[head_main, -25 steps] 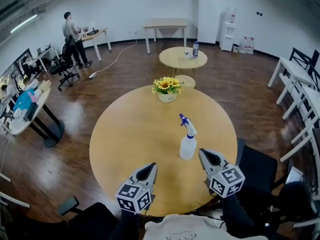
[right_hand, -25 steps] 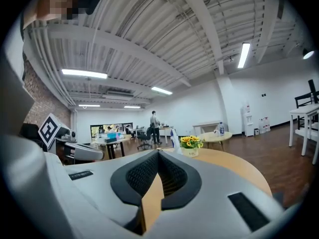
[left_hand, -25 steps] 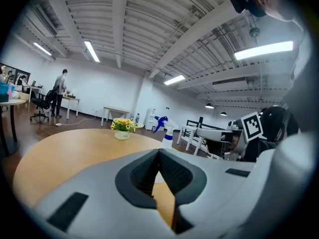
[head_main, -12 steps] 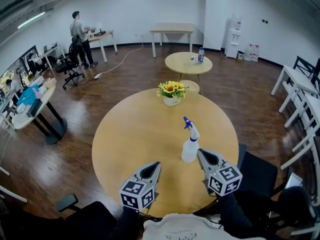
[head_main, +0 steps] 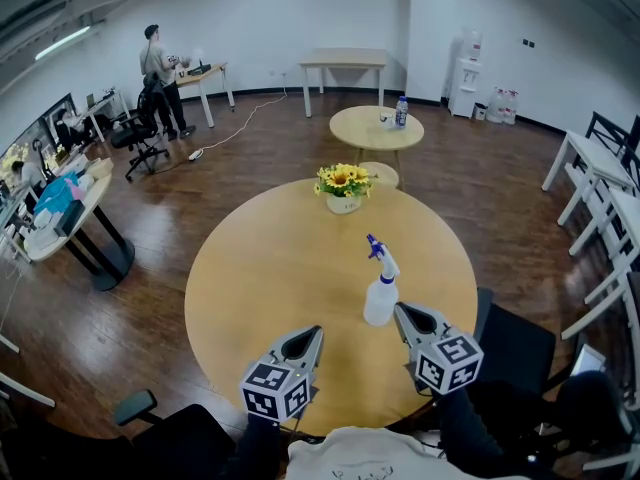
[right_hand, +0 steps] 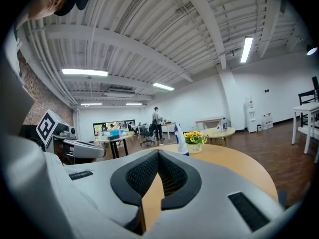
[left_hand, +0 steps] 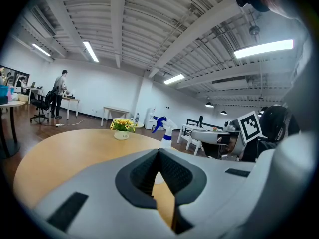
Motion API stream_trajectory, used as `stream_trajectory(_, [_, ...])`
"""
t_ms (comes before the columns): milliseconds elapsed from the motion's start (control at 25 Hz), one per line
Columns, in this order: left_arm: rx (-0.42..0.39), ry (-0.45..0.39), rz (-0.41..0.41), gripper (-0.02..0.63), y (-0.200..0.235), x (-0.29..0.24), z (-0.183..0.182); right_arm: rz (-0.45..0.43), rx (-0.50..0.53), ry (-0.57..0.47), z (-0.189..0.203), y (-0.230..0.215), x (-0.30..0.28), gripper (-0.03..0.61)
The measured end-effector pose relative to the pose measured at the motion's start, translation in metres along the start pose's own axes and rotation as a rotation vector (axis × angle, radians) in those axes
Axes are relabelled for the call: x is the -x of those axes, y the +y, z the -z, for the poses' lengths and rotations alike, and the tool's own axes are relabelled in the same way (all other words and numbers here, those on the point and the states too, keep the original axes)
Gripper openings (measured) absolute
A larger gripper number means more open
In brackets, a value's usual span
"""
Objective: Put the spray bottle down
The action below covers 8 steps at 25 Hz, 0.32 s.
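bottle (head_main: pixel 379 303), translucent plastic, upright on round wooden table (head_main: pixel 270 268)

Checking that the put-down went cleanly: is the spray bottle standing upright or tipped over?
Upright. The spray bottle stands on its base on the round table, nozzle on top.

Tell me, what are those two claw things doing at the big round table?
A person holds a claw in each hand over the near edge of the round table. The spray bottle stands upright on it, close ahead of the right claw, gripped by nothing. The left claw and the right one are both shut and empty. A sunflower pot sits at the far side.
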State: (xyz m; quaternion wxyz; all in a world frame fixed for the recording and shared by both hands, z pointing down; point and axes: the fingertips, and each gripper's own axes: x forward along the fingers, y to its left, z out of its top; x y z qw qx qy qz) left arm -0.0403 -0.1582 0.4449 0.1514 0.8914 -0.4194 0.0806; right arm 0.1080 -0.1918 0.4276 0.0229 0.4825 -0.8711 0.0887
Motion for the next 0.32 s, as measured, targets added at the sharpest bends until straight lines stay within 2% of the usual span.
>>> stream_trajectory(320, [0.004,-0.003,-0.004,-0.012,0.0036,-0.0053,0.0079,-0.008,0.005,0.01,0.0109,-0.0027,-0.005,-0.028])
